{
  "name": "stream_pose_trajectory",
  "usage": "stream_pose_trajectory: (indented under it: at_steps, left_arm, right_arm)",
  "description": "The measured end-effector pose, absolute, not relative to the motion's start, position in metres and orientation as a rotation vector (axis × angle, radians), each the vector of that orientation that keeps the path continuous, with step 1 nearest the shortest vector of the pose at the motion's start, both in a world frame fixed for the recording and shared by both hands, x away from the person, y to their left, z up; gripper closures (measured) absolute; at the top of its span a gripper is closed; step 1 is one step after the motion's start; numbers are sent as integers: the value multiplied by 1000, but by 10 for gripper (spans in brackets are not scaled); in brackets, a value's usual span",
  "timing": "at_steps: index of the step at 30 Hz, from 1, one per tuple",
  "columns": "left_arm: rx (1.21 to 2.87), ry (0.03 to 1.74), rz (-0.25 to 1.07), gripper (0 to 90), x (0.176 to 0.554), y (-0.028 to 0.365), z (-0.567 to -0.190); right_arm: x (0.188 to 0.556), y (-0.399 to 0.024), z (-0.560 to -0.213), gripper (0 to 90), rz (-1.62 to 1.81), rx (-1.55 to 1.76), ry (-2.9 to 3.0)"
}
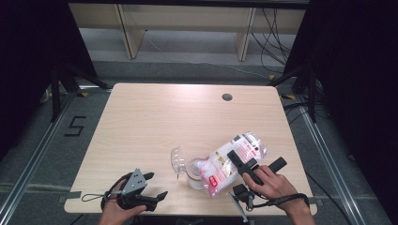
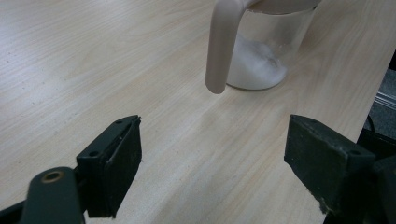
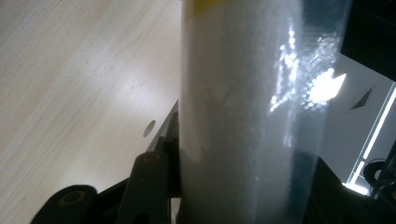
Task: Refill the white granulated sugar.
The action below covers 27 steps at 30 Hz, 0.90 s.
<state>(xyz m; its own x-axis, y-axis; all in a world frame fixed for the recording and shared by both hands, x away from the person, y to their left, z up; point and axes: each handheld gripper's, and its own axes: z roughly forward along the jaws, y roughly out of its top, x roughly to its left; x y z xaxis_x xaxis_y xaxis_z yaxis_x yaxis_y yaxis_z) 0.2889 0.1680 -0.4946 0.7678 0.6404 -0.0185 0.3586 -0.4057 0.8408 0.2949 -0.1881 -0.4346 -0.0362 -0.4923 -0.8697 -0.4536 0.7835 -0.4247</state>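
1. Pale wood table, dark curtains at the sides, shelving behind.
2. Right gripper pinching a plastic bag of white granules, tilted mouth-down over the clear jar just left of it.
3. Bag looks soft, slippery, shifting load; grip mid-body.
4. Left gripper spread, empty, near the jar; lid beside it.
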Motion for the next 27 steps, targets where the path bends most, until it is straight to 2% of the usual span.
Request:
stream_pose_trajectory:
  at_steps: [27]
  left_arm:
    - [2030, 745, 378, 186, 289, 168, -495]
  right_arm:
    - [294, -188, -434, 656, -33, -757, 1661]
